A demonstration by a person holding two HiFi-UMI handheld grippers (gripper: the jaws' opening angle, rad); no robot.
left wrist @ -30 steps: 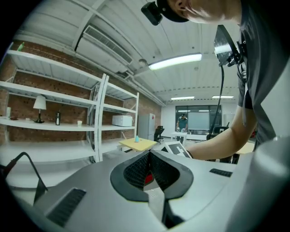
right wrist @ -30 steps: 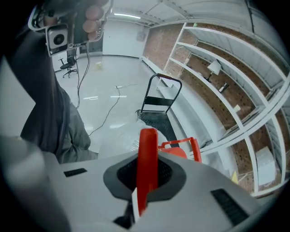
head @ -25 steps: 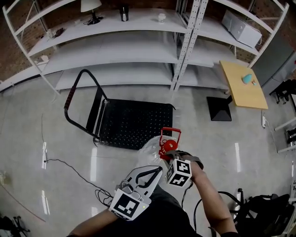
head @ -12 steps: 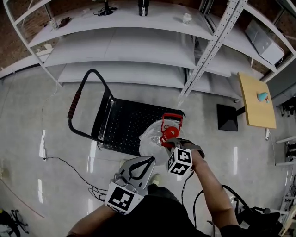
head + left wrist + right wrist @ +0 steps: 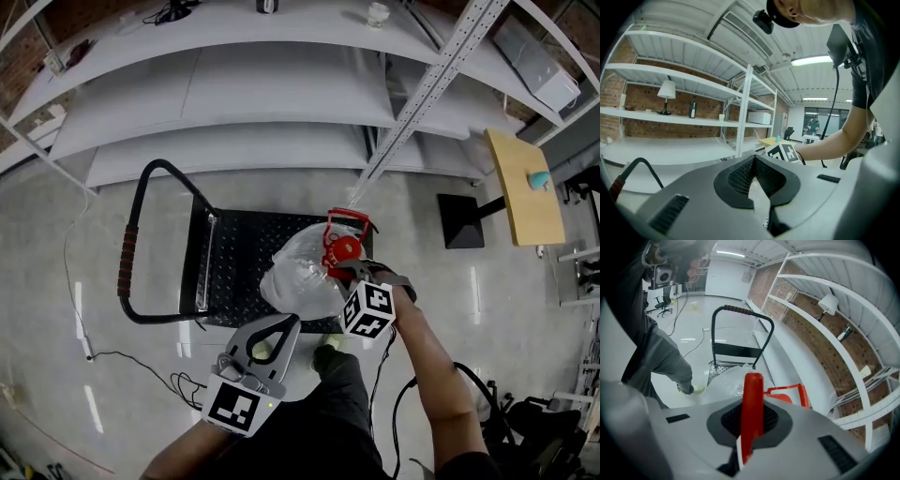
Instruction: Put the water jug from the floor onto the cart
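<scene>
- The right gripper [image 5: 751,427] has its jaws clenched on the red carry handle [image 5: 753,394] of the water jug [image 5: 298,278]. The flat red strap runs straight between the pads.
- The left gripper [image 5: 279,325] has its jaws brought together with nothing between them. It hangs beside the jug, low and to the left in the head view, and carries no load.
- Change: a moment ago the jug was over bare floor, short of the cart [image 5: 239,248]. It now overlaps the near right part of the deck. The transfer is judged nearly complete, with lowering and release remaining.
- Whether the jug's base already bears on the deck cannot be determined.
- Jug: clear, thin-walled, rounded plastic with glinting highlights. The red cap [image 5: 343,249] and rectangular red handle frame sit on top.
- Cart: flat black deck with a raised studded tread. The bent black tube push-handle [image 5: 141,202] has a ribbed red grip [image 5: 126,265].
- Surroundings: glossy grey floor [image 5: 56,309] and white metal shelving [image 5: 234,94] just behind the cart.
</scene>
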